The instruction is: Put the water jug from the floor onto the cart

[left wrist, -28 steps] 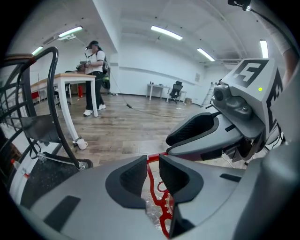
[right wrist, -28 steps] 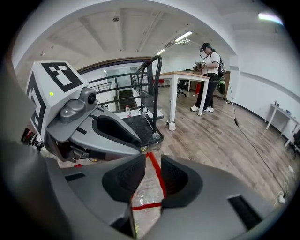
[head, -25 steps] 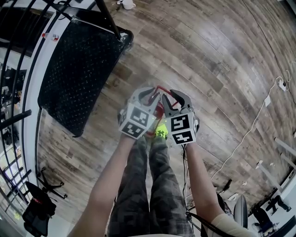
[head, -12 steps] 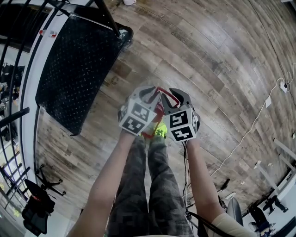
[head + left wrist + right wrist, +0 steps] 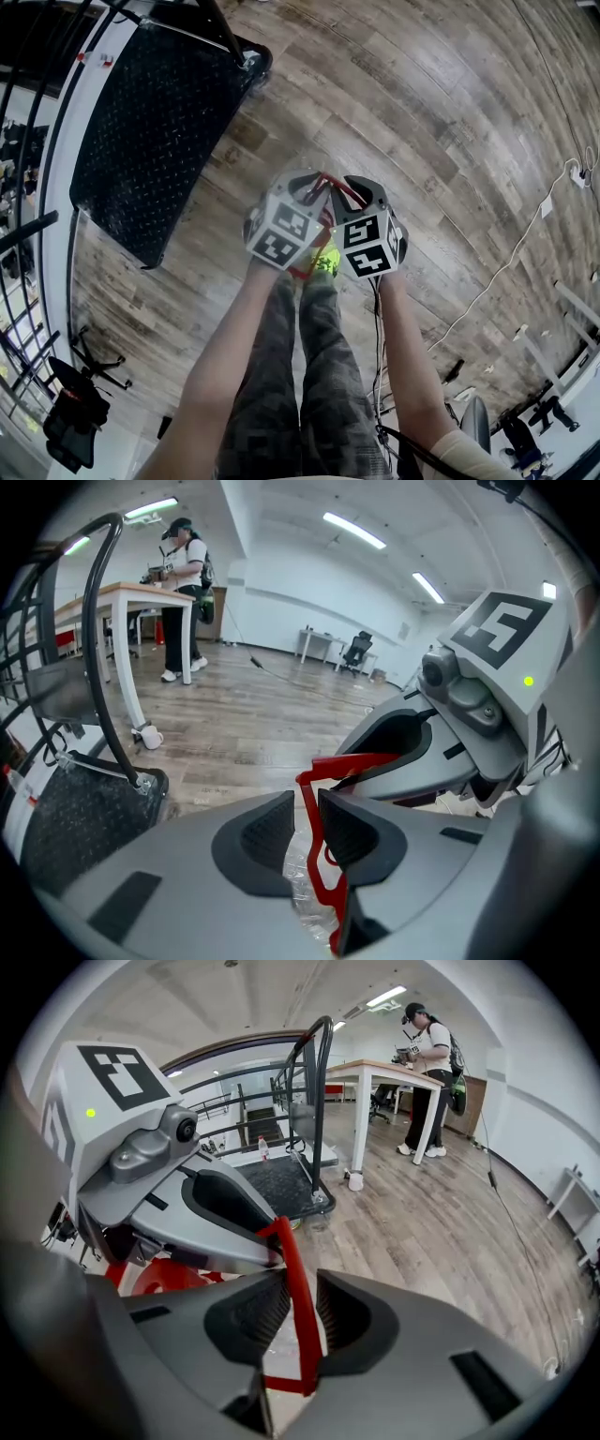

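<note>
Water jug (image 5: 299, 886): largely hidden. Only a patch of clear plastic shows below the fingers (image 5: 267, 832) in the left gripper view, with its red handle (image 5: 310, 822) standing up from it. Location: over the floor (image 5: 450, 141), just ahead of the person's shoe (image 5: 326, 262), beside the cart (image 5: 141, 141) and not on it. Whether its base rests on the floor or hangs clear cannot be told. Left gripper (image 5: 302, 799): fingers nearly together, clamped on the red handle. Right gripper (image 5: 300, 1279): fingers equally narrow, the same handle gripped between them, though they have just eased open slightly. Change over the last second: the 2 grippers have stayed paired on the handle at the same spot, no nearer the cart. Assessment: the hold is being settled, and the carry across to the cart platform appears not yet begun. 1 slackening grip on a thin handle warrants watching.
</note>
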The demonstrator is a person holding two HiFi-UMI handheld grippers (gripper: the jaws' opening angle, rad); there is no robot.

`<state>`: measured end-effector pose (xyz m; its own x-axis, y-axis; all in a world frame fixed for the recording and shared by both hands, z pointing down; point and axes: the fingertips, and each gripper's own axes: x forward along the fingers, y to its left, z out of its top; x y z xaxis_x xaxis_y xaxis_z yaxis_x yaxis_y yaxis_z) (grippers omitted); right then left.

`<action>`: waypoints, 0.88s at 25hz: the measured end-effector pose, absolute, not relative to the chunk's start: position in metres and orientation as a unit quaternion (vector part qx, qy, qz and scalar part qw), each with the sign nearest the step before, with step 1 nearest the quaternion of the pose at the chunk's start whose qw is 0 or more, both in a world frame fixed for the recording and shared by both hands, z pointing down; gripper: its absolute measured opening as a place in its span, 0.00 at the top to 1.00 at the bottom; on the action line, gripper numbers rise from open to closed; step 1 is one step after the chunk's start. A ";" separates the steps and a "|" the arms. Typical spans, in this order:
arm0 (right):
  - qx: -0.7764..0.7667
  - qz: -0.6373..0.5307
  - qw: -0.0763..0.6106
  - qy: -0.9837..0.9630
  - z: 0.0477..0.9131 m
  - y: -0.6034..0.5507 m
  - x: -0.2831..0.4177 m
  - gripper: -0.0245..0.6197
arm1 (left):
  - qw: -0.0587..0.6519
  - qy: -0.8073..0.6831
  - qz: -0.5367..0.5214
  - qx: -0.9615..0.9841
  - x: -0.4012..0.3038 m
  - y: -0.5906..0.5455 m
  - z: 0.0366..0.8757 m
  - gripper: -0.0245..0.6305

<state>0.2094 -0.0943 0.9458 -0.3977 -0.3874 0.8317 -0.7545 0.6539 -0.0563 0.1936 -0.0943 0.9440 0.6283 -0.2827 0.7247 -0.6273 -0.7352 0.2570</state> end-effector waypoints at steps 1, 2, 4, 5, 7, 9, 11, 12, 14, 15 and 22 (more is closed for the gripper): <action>0.351 0.219 0.421 -0.808 0.947 -0.093 0.209 0.83 | 0.253 -0.264 0.342 0.866 0.194 -0.094 0.945 0.87; 0.349 0.217 0.421 -0.809 0.947 -0.093 0.208 0.84 | 0.254 -0.265 0.341 0.865 0.194 -0.093 0.945 0.87; 0.351 0.211 0.419 -0.811 0.946 -0.093 0.207 0.87 | 0.252 -0.268 0.338 0.866 0.194 -0.095 0.944 0.87; 0.352 0.208 0.417 -0.812 0.945 -0.094 0.206 0.87 | 0.252 -0.268 0.336 0.867 0.194 -0.096 0.944 0.87; 0.350 0.207 0.416 -0.813 0.945 -0.094 0.205 0.87 | 0.255 -0.266 0.334 0.868 0.194 -0.096 0.944 0.87; 0.347 0.206 0.415 -0.815 0.944 -0.093 0.205 0.88 | 0.256 -0.263 0.330 0.869 0.195 -0.095 0.943 0.89; 0.346 0.206 0.414 -0.817 0.943 -0.092 0.205 0.88 | 0.257 -0.265 0.326 0.870 0.196 -0.095 0.941 0.90; 0.345 0.206 0.413 -0.817 0.941 -0.092 0.206 0.88 | 0.258 -0.267 0.324 0.870 0.196 -0.094 0.940 0.91; 0.344 0.208 0.410 -0.819 0.939 -0.089 0.206 0.89 | 0.259 -0.271 0.320 0.870 0.197 -0.093 0.938 0.91; 0.343 0.210 0.408 -0.820 0.938 -0.088 0.207 0.89 | 0.259 -0.272 0.319 0.870 0.198 -0.092 0.936 0.91; 0.331 0.213 0.408 -0.824 0.925 -0.078 0.202 0.89 | 0.264 -0.277 0.315 0.868 0.195 -0.084 0.925 0.93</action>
